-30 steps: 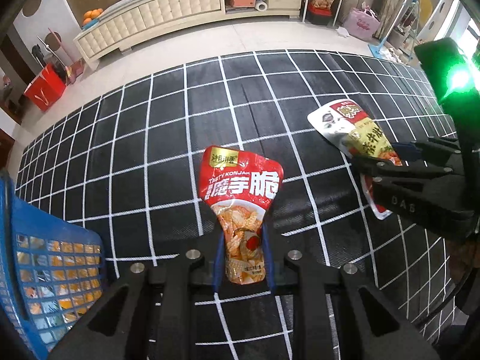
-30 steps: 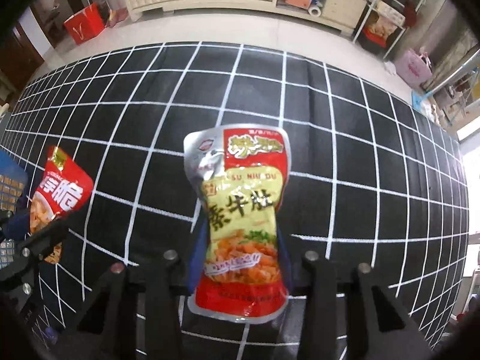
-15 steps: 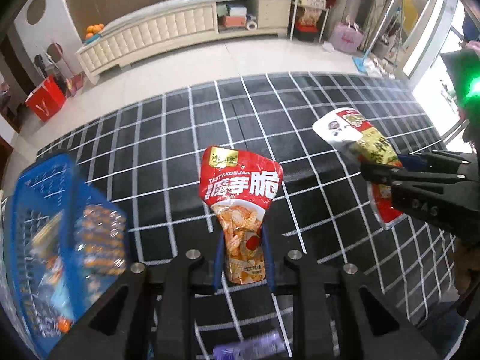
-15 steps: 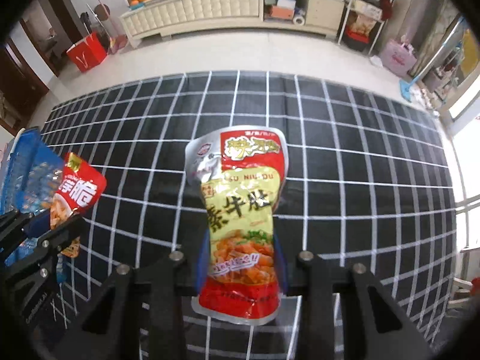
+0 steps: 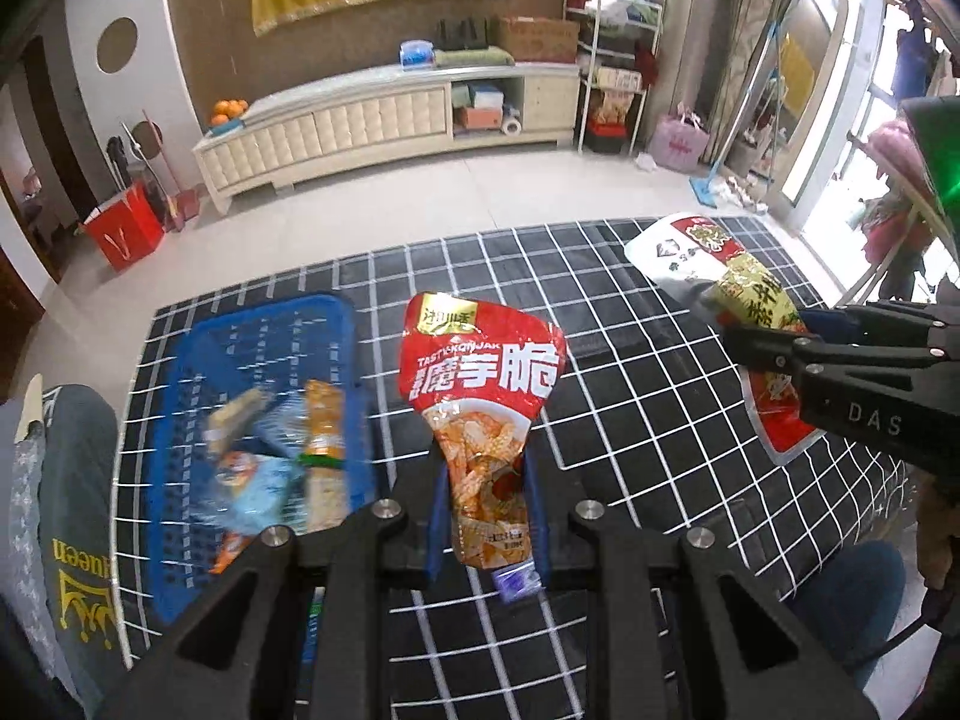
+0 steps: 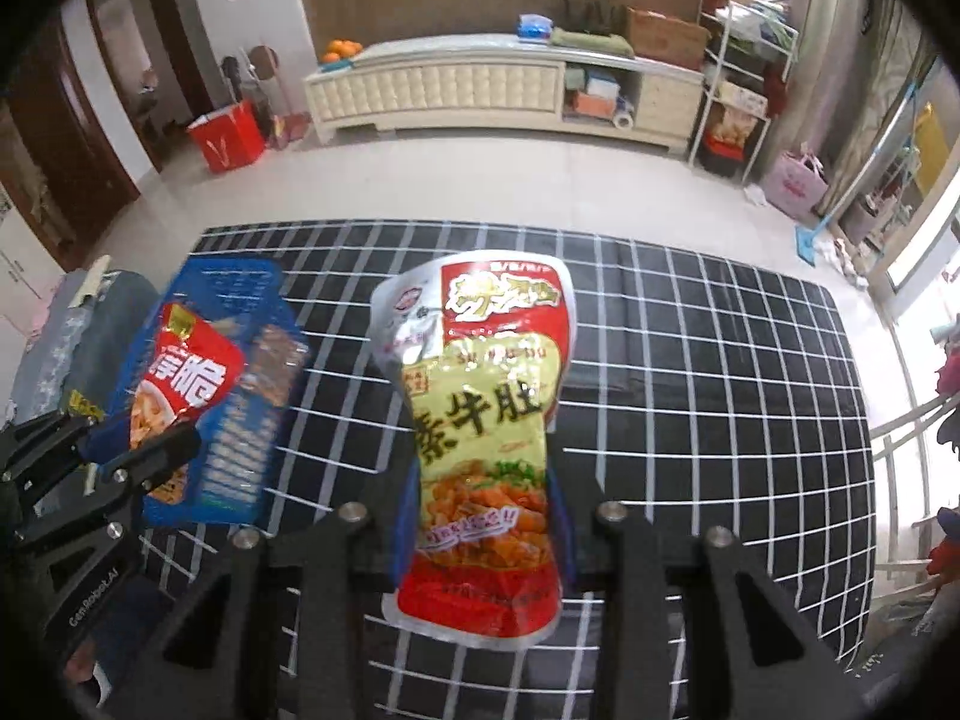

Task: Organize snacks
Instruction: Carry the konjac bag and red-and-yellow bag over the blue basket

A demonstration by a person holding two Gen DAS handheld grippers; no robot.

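Note:
My left gripper (image 5: 487, 516) is shut on a red konjac snack bag (image 5: 483, 372) and holds it up above the black grid mat (image 5: 630, 420). My right gripper (image 6: 483, 516) is shut on a yellow-and-red snack bag (image 6: 486, 396), also raised. A blue basket (image 5: 252, 384) holding several snack packets lies on the mat to the left of the red bag. In the right wrist view the left gripper (image 6: 129, 456), the red bag (image 6: 180, 384) and the basket (image 6: 240, 420) show at the left. In the left wrist view the right gripper (image 5: 798, 339) and the yellow-and-red bag (image 5: 720, 282) show at the right.
A small purple packet (image 5: 516, 579) lies on the mat under the left gripper. A person's leg in grey trousers (image 5: 66, 480) is at the mat's left edge. A white cabinet (image 5: 384, 120), a red bag (image 5: 123, 228) and shelves (image 5: 612, 90) stand across the tiled floor.
Both grippers have risen high above the mat with their bags. The blue basket has come fully into view at the left.

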